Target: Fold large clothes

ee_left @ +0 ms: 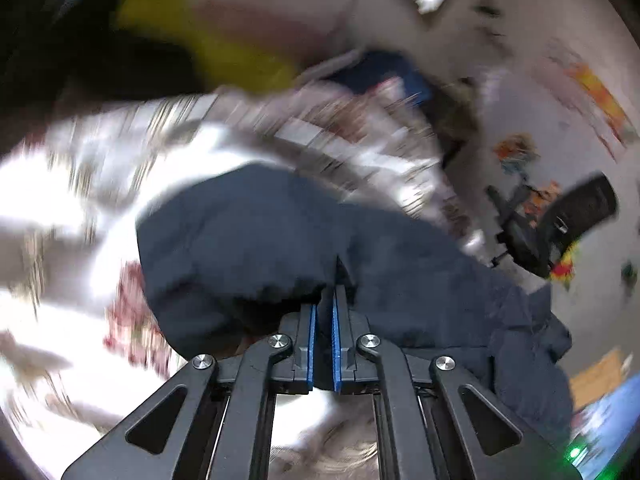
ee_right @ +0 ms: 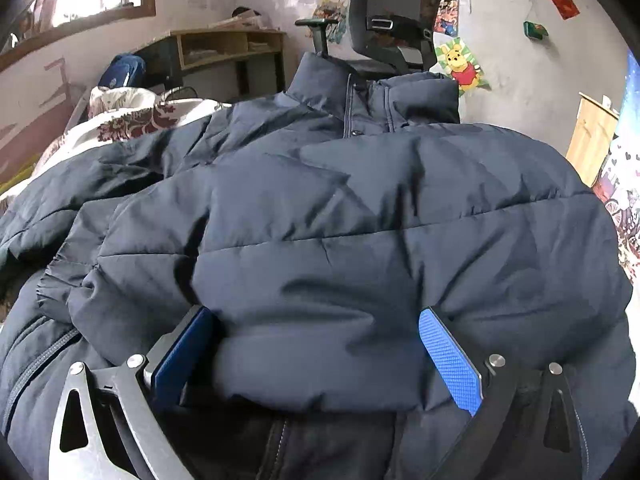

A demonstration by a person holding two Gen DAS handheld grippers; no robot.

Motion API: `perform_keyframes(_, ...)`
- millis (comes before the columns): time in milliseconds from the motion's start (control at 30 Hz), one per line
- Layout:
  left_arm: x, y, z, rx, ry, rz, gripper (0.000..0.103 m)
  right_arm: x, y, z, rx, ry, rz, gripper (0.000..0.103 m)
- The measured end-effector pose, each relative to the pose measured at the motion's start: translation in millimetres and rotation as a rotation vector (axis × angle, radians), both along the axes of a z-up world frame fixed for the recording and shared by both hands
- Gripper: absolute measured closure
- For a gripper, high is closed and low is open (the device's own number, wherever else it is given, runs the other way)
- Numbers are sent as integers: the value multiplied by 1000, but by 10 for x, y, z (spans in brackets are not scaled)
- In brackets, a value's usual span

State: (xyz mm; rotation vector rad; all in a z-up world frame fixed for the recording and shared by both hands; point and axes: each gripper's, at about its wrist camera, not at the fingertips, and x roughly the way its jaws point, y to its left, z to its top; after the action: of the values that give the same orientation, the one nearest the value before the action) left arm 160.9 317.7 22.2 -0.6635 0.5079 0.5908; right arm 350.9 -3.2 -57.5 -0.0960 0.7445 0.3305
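Note:
A navy puffer jacket [ee_right: 328, 208] lies spread on the bed, collar at the far end, and fills the right wrist view. My right gripper [ee_right: 316, 312] stands wide apart around a puffy fold of its near edge. The left pad [ee_right: 184, 356] is sunk against the fabric, while the right pad [ee_right: 448, 360] shows its blue face bare. In the blurred left wrist view, my left gripper [ee_left: 330, 296] is shut, its tips pinching a fold of the navy jacket [ee_left: 260, 232] above the bedding.
A white bedspread with a red flower pattern [ee_left: 80, 184] lies under the jacket. A black office chair [ee_right: 396, 12] stands behind the collar, with a wooden desk [ee_right: 228, 48] to its left. Posters hang on the wall [ee_right: 464, 60].

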Motion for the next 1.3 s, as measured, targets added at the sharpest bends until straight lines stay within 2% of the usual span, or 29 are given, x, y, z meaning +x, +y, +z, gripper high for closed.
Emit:
perform_keyframes(67, 56, -150, 280, 111, -54, -61, 99, -63, -70, 70, 33, -11, -10, 0)
perform_keyframes(133, 126, -329, 584, 189, -123, -147, 99, -138, -179, 169, 74, -10, -15, 0)
perform_keyframes(267, 363, -754, 1032, 279, -227, -333, 99, -297, -505, 438, 118, -29, -57, 0)
perform_keyframes(367, 548, -1144, 1257, 342, -260, -483, 99, -414, -802, 617, 162, -43, -99, 0)
perform_keyframes(467, 776, -1674, 1331, 412, -246, -646, 99, -499, -1132, 738, 222, -62, -164, 0)
perform_keyframes(533, 941, -2085, 1285, 470, -214, -763, 99, -518, -1383, 791, 299, -72, -235, 0)
perform_keyframes(633, 1235, -2571, 1112, 490, -161, -932, 99, -395, -1764, 867, 444, -46, -279, 0)
perform_keyframes(800, 1606, -3325, 660, 545, -45, -1181, 99, -309, -2206, 893, 540, -88, -315, 0)
perform_keyframes(867, 1752, -3608, 354, 543, 40, -1272, 99, -283, -2332, 841, 564, -82, -312, 0)
perform_keyframes(1033, 1941, -3827, -143, 458, 172, -1356, 99, -203, -2525, 716, 626, -47, -291, 0)
perform_keyframes(1133, 1933, -3851, -275, 461, 219, -1377, 97, -153, -2592, 645, 704, -20, -253, 0)
perform_keyframes(1233, 1934, -3923, -341, 458, 253, -1417, 88, -122, -2612, 605, 788, 11, -187, 0)
perform_keyframes(1267, 1826, -3877, -363, 450, 254, -1427, 82, -113, -2606, 592, 817, 24, -167, 0)
perform_keyframes(1300, 1790, -3862, -395, 441, 255, -1438, 71, -114, -2592, 589, 835, 35, -153, 0)
